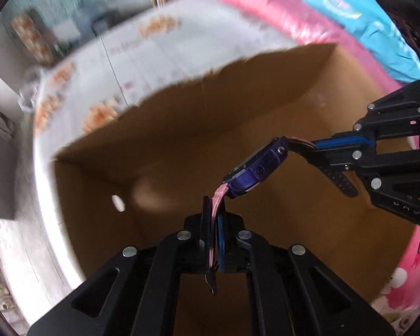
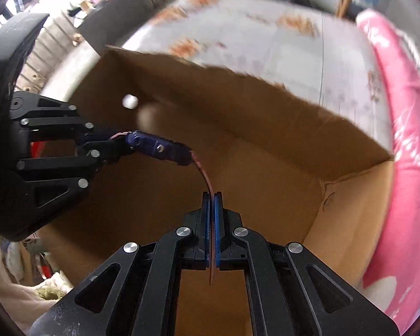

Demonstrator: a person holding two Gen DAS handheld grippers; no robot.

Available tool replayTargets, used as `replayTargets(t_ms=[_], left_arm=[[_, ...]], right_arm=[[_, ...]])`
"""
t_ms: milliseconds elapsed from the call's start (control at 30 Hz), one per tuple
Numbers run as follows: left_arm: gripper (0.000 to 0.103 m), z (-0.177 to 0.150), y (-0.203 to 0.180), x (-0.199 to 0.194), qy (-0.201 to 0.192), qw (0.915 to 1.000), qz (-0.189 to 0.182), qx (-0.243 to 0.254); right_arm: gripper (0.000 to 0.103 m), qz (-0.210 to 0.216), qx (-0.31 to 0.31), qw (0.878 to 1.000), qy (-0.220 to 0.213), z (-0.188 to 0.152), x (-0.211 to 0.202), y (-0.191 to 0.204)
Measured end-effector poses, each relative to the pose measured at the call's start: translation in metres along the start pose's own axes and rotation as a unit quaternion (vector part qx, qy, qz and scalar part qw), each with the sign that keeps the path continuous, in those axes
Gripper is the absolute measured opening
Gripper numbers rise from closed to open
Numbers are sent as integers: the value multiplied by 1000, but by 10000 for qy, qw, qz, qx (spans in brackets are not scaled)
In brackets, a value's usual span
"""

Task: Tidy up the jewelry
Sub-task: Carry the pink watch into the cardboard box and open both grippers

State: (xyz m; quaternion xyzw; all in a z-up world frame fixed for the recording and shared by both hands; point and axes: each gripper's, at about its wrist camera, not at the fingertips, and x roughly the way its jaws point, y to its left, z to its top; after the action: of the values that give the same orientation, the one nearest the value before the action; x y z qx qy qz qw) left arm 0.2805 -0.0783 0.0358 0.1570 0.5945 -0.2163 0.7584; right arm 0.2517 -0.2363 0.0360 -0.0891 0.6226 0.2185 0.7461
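A wristwatch (image 1: 252, 169) with a purple-blue case and a pink strap hangs between the two grippers, over the inside of an open brown cardboard box (image 1: 182, 145). My left gripper (image 1: 214, 207) is shut on one end of the pink strap. My right gripper (image 1: 312, 147) comes in from the right in the left wrist view and is shut on the other strap end. In the right wrist view the watch (image 2: 159, 147) stretches from the left gripper (image 2: 117, 145) to the right gripper (image 2: 212, 198), whose blue pads pinch the thin strap.
The box (image 2: 266, 128) has a torn far rim and a small round hole in one wall. It stands on a pale patterned surface (image 1: 142, 53). A pink cushion (image 2: 406, 140) and a blue cloth (image 1: 364, 25) lie to the right. The surroundings are motion-blurred.
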Motion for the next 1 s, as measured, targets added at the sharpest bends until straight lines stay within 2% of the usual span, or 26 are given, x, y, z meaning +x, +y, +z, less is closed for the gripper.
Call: replayTargets(t_ms=[67,167,233,267,300,333,367,400,533,633,700,767,800,867,900,933,1000], left_arm=[[7,7,8,15,317,9993,-136,-124],[14,10,14,26,484,9984,-139,-241],[26,14,19,30,578,9974,-128,-401],[28,16,22,29,536,9974,-91,-475],[36,18,24,28,477,9976,-65,-493],[49,18,25,24,368,9979,-76,-524],[54,18,25,20,265,9980,-107,-563],[55,18,26,17,164,9980,-145,-591],[65,15,17,-3,-203,9985,-49,-513],[69,8,7,-27,-600,9975,129,-348],[73,-1,5,-49,-913,9952,154,-314],[80,-10,16,-77,-1328,9903,176,-365],[84,-22,22,-92,-1515,9873,207,-434],[90,-51,31,-117,-1924,9784,292,-692],[94,-63,32,-125,-2037,9754,294,-786],[96,-84,38,-133,-2249,9684,305,-1030],[97,-112,52,-132,-2438,9590,266,-1421]], right_arm=[[4,5,56,9998,200,10,15,-8],[11,-190,91,9990,393,12,28,-13],[14,-334,28,9989,325,15,28,-14],[21,-340,33,9990,288,15,26,-15],[24,-379,51,9990,214,15,23,-16],[27,-452,40,9989,133,15,20,-16],[27,-541,8,9985,38,14,16,-17],[28,-594,-4,9982,-32,26,19,-27],[29,-587,120,9978,-267,23,4,-31],[29,-582,240,9969,-468,12,-11,-34],[31,-551,340,9946,-817,-2,-34,-35],[45,-445,473,9898,-1269,-21,-62,-36],[47,-430,641,9847,-1565,-34,-80,-40],[60,-396,1023,9719,-2084,-61,-114,-55],[62,-369,1173,9669,-2234,-62,-122,-60],[65,-352,1404,9595,-2416,-80,-131,-65],[66,-183,1894,9455,-2643,-111,-134,-75]])
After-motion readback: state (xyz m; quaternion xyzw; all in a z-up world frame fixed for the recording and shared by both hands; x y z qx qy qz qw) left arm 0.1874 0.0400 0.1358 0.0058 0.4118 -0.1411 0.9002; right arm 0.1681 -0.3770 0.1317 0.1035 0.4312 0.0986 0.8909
